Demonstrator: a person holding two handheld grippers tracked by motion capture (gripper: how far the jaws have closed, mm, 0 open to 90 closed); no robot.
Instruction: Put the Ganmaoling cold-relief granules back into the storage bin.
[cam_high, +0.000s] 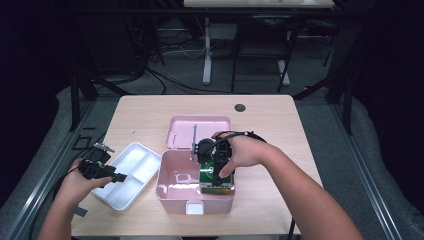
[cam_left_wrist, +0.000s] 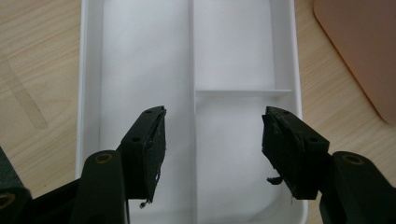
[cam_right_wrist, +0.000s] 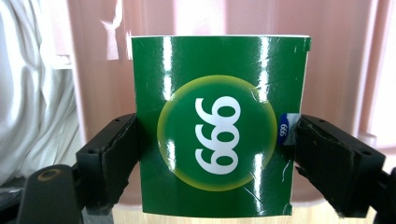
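Note:
A glossy green packet (cam_right_wrist: 217, 93) with "999" in a yellow circle stands against the wall of the pink box (cam_right_wrist: 336, 56). My right gripper (cam_right_wrist: 217, 142) is shut on it, one jaw pressing each side edge. From above, the green packet (cam_high: 207, 176) sits in the right part of the open pink box (cam_high: 165, 192), with my right gripper (cam_high: 217, 181) reaching down into it. My left gripper (cam_left_wrist: 212, 144) is open and holds nothing, just above the white divided tray (cam_left_wrist: 140, 56). In the high view the left gripper (cam_high: 121, 177) hovers at the left of the white tray (cam_high: 131, 160).
The pink box's lid (cam_high: 199, 131) lies open behind it, with a thin metal rod (cam_high: 193, 142) upright at the hinge. Something white and crumpled (cam_right_wrist: 32, 93) lies in the box left of the packet. A round hole (cam_high: 240, 107) marks the table's far side.

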